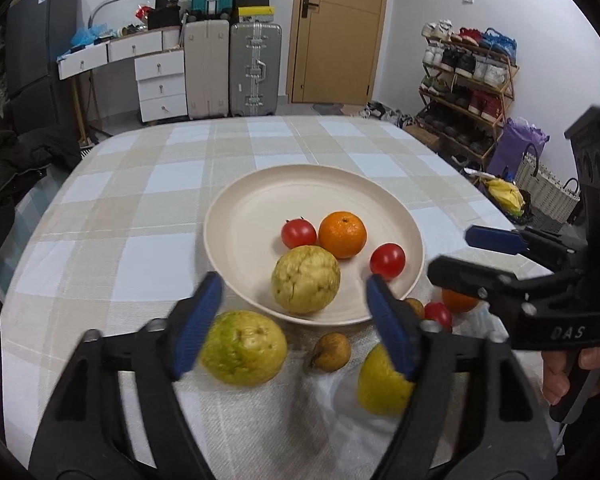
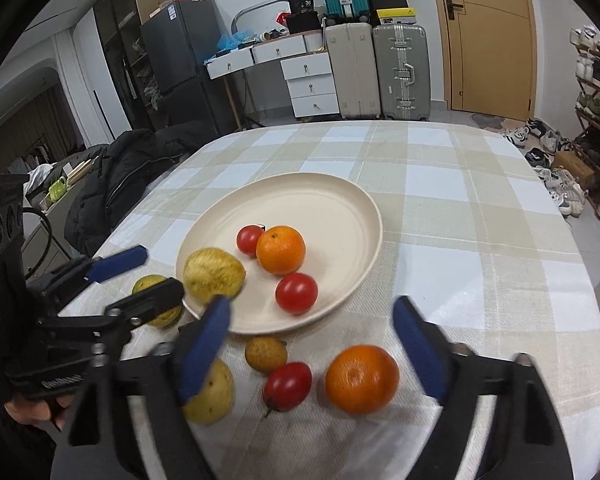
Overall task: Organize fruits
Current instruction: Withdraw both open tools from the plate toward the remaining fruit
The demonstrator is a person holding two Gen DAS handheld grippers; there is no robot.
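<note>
White walls, wooden door (image 1: 338, 30), suitcases (image 1: 255, 68), shoe rack (image 1: 466, 92).

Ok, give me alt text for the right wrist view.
An open right claw hovers over an orange and tomato lying on a checked tablecloth, just short of a cream plate holding four fruits. The left claw shows at left.

A lived-in home room is showing here: suitcases (image 1: 232, 68) are standing at twelve o'clock beside a wooden door (image 1: 340, 32), a shoe rack (image 1: 466, 80) is filling two o'clock, a fridge (image 2: 180, 64) is standing at ten o'clock, and a checked tablecloth (image 2: 440, 208) is covering the surface.
</note>
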